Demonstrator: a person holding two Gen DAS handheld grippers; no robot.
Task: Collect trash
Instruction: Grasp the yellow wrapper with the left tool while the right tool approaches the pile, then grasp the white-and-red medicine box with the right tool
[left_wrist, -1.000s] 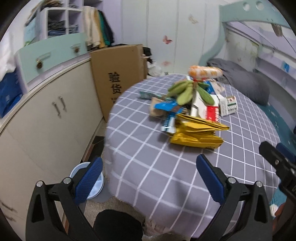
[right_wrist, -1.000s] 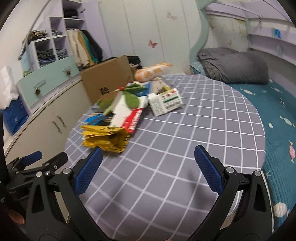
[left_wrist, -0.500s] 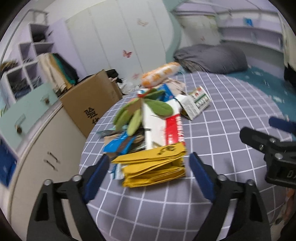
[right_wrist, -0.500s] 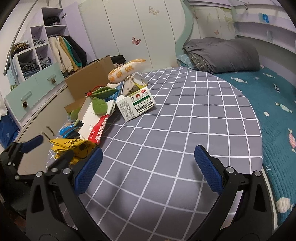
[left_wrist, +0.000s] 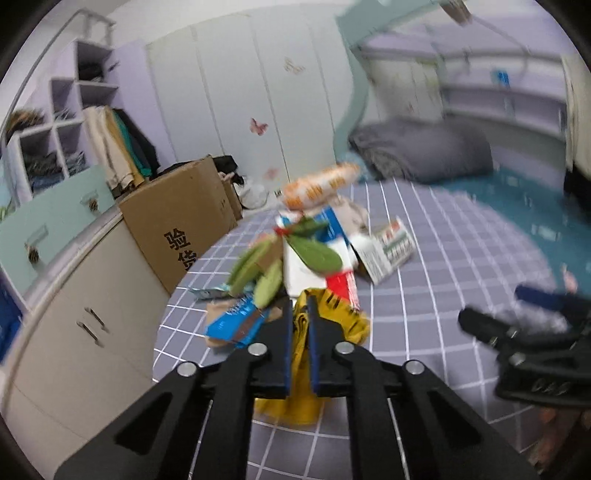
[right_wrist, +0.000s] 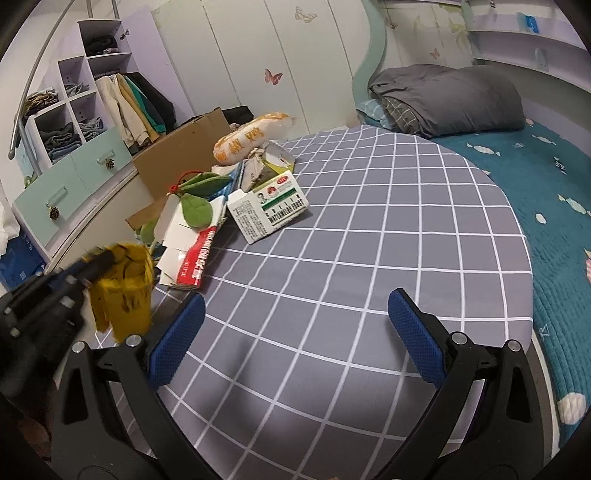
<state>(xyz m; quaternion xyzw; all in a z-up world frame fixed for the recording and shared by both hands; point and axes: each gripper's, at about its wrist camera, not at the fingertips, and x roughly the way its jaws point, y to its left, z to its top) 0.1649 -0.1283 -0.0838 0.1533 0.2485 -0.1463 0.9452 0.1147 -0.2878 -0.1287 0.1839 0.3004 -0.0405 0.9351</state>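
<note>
Two tools over my bed, one gripping trash, the other spread wide.

My left tool (left_wrist: 300, 314) has its blue pads pinched together on the crumpled yellow wrapper (right_wrist: 123, 288), which hangs from the tips just above the near left edge of the grey checked bedspread (right_wrist: 369, 229). My right tool (right_wrist: 295, 332) stands with its jaws wide apart and nothing between them, over bare bedspread. Just beyond the yellow wrapper lies the rest of the trash: a red and white carton (right_wrist: 192, 254), green leaves (right_wrist: 195, 210), a blue packet (left_wrist: 236, 325), a white medicine box (right_wrist: 269, 210) and an orange snack bag (right_wrist: 251, 138) at the far end. A cardboard box (left_wrist: 181, 221) stands past the bed's left edge, beside the cabinet (left_wrist: 85, 317).
</note>
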